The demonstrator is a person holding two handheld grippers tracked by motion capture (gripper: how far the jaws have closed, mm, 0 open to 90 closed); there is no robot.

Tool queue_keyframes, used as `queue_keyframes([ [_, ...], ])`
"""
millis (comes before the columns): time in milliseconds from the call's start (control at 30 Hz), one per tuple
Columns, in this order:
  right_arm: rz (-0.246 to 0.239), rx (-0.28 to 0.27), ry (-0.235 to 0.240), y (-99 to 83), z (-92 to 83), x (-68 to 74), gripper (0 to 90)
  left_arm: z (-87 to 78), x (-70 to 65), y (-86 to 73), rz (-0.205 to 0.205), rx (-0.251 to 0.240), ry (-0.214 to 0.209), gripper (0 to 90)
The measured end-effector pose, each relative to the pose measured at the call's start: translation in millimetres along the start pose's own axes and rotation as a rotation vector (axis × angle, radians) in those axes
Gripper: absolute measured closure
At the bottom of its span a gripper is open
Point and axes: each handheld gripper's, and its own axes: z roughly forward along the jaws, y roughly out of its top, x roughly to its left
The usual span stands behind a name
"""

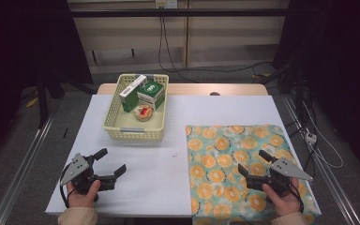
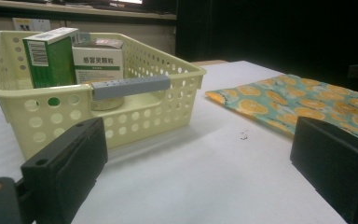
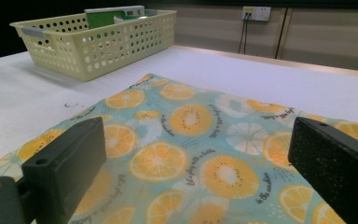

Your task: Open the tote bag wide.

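Observation:
A pale yellow perforated basket (image 1: pixel 117 125) stands at the back left of the white table, holding two green and white boxes (image 1: pixel 150 94) and a small round tin (image 1: pixel 143 113). A teal cloth printed with orange slices (image 1: pixel 225 140) lies flat on the right half. My left gripper (image 1: pixel 111 162) rests near the front left edge, open and empty, pointing toward the basket (image 2: pixel 42 121). My right gripper (image 1: pixel 253 161) sits open over the cloth's (image 3: pixel 186 140) front right part with nothing between its jaws. A hand holds each gripper.
The white table (image 1: pixel 168 164) has a wooden strip at its far edge. Bare table surface lies between the basket and the grippers. Metal rails run along both sides on the floor, and cables hang at the back and right.

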Motion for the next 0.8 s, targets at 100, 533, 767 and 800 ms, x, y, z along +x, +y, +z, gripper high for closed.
queue_keyframes([
  [100,0.002,0.010,0.004,0.2,1.3,1.0,3.6,0.3,-0.5,-0.1,-0.001,0.000,-0.003,3.8],
  [533,-0.004,0.059,-0.013,8.5,13.7,4.0,3.9,0.4,0.1,-0.5,-0.005,0.000,-0.008,3.8],
  [767,-0.040,0.109,0.019,24.0,29.3,26.4,4.8,0.9,0.6,-0.4,0.002,0.001,-0.007,3.8],
  [800,-0.050,0.135,0.039,26.4,35.5,35.3,5.4,1.0,0.2,-0.3,-0.002,0.000,-0.007,3.8],
])
